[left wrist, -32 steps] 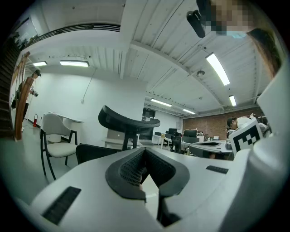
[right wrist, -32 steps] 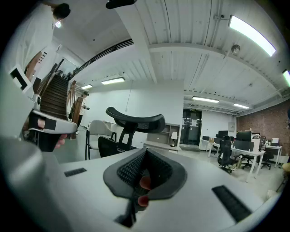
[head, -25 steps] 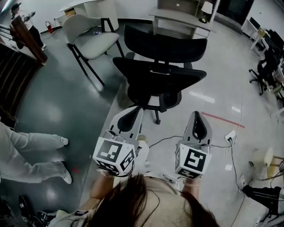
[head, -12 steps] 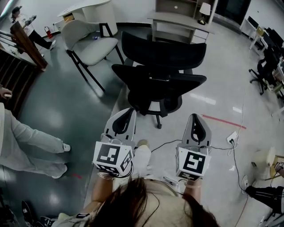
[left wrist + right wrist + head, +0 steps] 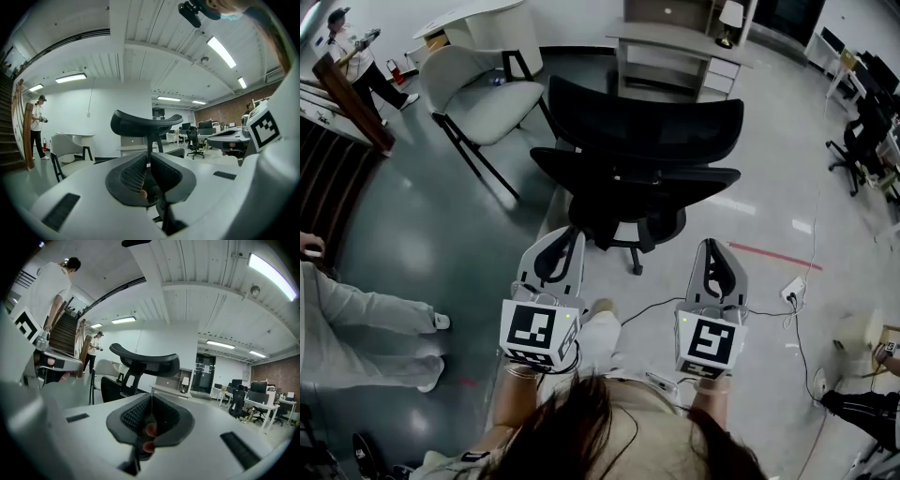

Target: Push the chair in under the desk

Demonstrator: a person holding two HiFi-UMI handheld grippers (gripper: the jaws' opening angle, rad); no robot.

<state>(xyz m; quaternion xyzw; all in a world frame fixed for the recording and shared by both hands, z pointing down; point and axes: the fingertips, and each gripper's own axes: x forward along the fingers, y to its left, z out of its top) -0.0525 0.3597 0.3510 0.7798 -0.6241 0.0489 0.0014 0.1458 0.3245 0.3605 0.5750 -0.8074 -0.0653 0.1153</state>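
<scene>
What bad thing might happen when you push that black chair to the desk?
The black chair has a curved back, so the shut left gripper and right gripper may slip off it. It may roll crooked and bump the grey chair nearby instead of reaching the desk. The white cable on the floor could catch a foot.

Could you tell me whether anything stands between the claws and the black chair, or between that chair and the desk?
Nothing visible does. Only bare floor lies between the left claw, the right claw and the black chair. The desk stands beyond it, though the chair hides the floor there.
</scene>
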